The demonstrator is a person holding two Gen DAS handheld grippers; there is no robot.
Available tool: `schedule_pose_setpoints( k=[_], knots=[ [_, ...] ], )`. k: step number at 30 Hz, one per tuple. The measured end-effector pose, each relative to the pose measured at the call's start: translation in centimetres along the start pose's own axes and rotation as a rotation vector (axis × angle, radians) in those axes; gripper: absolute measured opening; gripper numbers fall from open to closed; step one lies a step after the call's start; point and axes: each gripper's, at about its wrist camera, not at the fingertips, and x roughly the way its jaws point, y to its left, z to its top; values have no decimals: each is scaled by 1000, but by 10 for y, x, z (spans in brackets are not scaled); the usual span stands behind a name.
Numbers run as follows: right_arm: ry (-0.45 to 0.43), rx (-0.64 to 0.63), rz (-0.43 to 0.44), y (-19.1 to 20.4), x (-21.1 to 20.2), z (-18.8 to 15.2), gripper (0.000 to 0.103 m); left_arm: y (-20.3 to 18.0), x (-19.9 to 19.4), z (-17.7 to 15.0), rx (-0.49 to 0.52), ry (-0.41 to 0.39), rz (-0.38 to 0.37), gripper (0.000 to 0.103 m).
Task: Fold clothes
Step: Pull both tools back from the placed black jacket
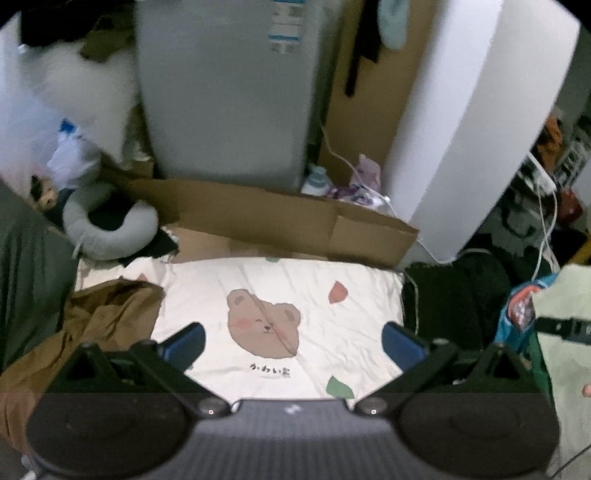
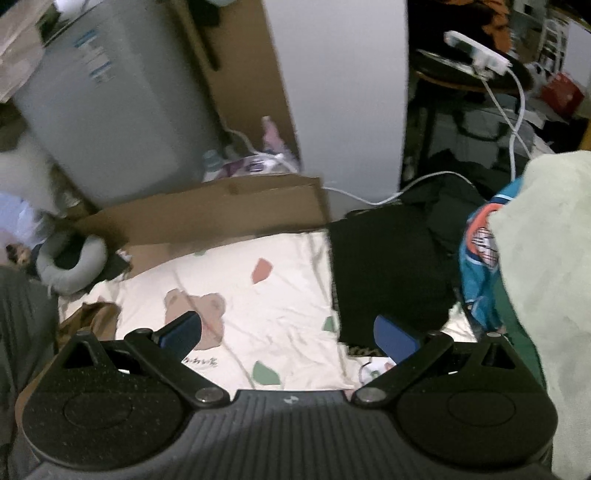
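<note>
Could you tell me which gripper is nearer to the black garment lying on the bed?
The right gripper: one blue fingertip overlaps the black garment's near edge. For the left gripper, centred over the bear print, the garment lies off to its right.

At nine o'clock my left view cuts off the brown garment (image 1: 92,332); the label (image 1: 286,26) at twelve blurs unreadable.

Cream cotton bedsheet (image 1: 295,288) printed with a brown bear face plus pink and green patches, crumpled tan-brown garment (image 1: 99,317) at nine o'clock, flat black garment (image 2: 388,266) at three, pale mint-green cloth (image 2: 546,277) beyond it.
</note>
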Motion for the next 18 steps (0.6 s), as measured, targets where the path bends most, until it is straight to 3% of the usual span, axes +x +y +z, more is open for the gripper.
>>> schedule_pose_setpoints(
  k=[7,18],
  knots=[
    [8,-61,54,33,12,-15,103,19,-16,-27,-26,-21,73,103],
    [96,-230,125,83,42,-33,103,44,-26,-71,-129,-13,209,103]
  ],
)
